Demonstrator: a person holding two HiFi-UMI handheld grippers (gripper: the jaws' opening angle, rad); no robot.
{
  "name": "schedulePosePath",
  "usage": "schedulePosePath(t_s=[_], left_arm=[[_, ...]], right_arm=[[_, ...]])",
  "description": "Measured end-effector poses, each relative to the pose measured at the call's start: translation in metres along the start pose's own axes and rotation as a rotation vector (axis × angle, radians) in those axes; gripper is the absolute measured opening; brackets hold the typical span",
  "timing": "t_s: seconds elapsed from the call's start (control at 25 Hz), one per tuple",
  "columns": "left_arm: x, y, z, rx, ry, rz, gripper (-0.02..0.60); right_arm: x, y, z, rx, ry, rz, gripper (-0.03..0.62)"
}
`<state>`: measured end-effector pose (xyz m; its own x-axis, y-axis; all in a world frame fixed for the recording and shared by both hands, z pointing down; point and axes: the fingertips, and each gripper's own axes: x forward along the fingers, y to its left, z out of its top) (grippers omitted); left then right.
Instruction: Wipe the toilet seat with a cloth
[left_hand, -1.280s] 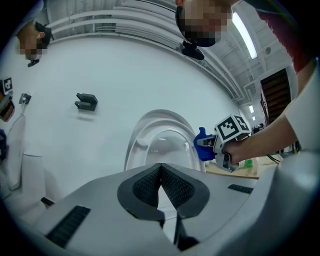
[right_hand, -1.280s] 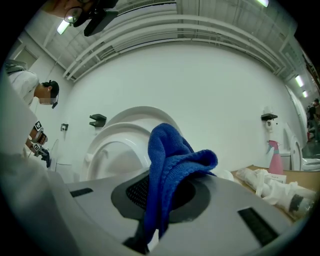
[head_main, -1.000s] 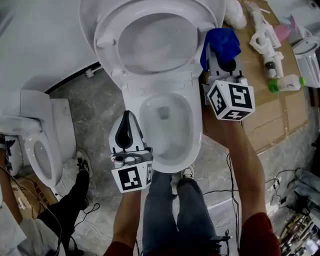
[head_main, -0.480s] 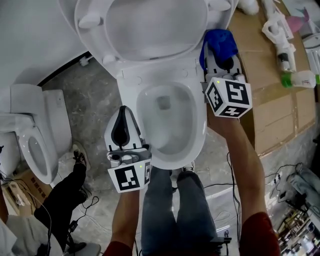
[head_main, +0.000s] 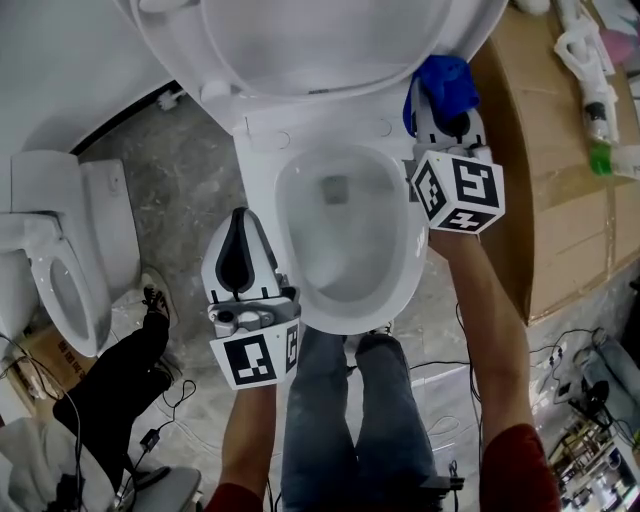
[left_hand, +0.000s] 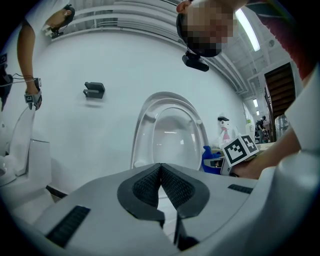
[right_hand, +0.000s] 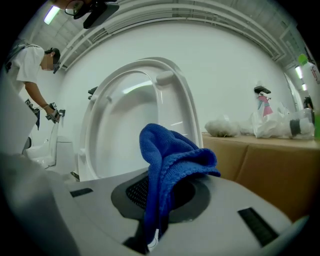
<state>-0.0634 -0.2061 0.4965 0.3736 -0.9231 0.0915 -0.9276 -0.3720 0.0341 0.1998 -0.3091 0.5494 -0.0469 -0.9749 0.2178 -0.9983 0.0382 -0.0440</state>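
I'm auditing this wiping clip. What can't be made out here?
Raised seat and lid: head view, far part cut off by the top edge.
Blue cloth: right gripper view, lower end buried between the jaws of the right tool.
Bowl: left gripper view, hidden behind the left tool.

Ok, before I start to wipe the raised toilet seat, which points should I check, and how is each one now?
1. Grip: right gripper clamped on blue cloth: ok.
2. Spare hand: left gripper shut, empty: ok.
3. Target: toilet seat raised, facing the cloth: ok.
4. Contact of cloth with seat: cannot tell.
5. Path: left gripper low by the bowl's left rim, away from seat: ok.
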Motion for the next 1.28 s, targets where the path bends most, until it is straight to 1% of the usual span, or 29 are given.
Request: schedulePosePath(t_s=[0.28, 0.48, 0.68, 1.0, 1.28], left_arm=[[-0.005, 0.007, -0.008, 0.013, 0.000, 0.012, 0.015], [-0.008, 0.013, -0.014, 0.014, 0.002, 0.025, 0.015], [-0.012, 0.015, -0.015, 0.018, 0.002, 0.025, 0.015], [-0.015, 0.033, -0.011, 0.015, -0.007, 0.050, 0.015], [-0.022, 0.049, -0.008, 0.004, -0.014, 0.078, 0.015]], right_arm=[[0.012, -0.006, -0.035, -0.017, 0.041, -0.029, 0.052], [0.021, -0.009, -0.066, -0.023, 0.101, -0.072, 0.052], [0.026, -0.002, -0.086, -0.018, 0.146, -0.075, 0.052], [0.036, 0.045, -0.100, 0.070, 0.167, -0.039, 0.052], [0.045, 0.113, -0.108, 0.086, 0.208, 0.079, 0.052]])
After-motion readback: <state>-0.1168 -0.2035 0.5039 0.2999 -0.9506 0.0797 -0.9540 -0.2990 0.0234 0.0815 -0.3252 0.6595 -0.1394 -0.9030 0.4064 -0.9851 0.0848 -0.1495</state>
